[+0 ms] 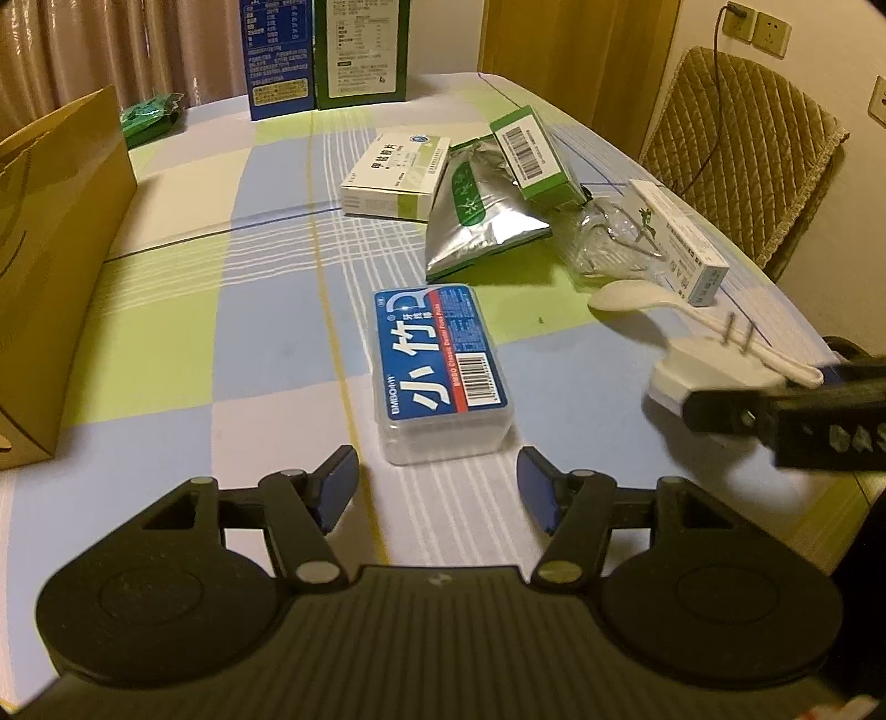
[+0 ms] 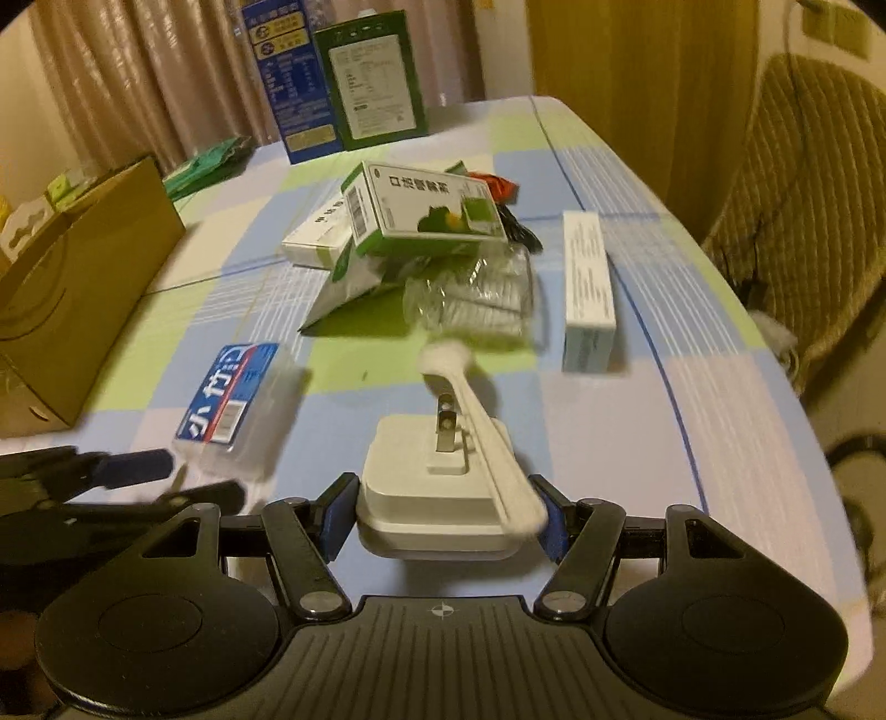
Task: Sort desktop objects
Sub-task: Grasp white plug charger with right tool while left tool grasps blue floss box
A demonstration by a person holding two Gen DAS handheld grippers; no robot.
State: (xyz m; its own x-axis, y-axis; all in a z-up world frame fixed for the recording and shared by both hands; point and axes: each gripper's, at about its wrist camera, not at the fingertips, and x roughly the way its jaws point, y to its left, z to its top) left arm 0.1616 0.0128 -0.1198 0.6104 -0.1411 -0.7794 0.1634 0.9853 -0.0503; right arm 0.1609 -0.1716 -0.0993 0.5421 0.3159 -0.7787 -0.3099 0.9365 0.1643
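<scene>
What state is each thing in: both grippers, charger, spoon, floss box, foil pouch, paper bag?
Left gripper: open, empty.
Right gripper: shut on charger.
Charger: held, prongs up.
Spoon: lying across charger.
Floss box: closed, flat.
Foil pouch: lying flat.
Paper bag: standing.

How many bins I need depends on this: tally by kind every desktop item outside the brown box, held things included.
Printed cartons: 5
Plastic floss case: 1
Foil pouch: 1
Green packet: 1
Clear wrapper: 1
Spoon: 1
Plug: 1
Red-and-black item, unclear: 1
Total: 12
</scene>
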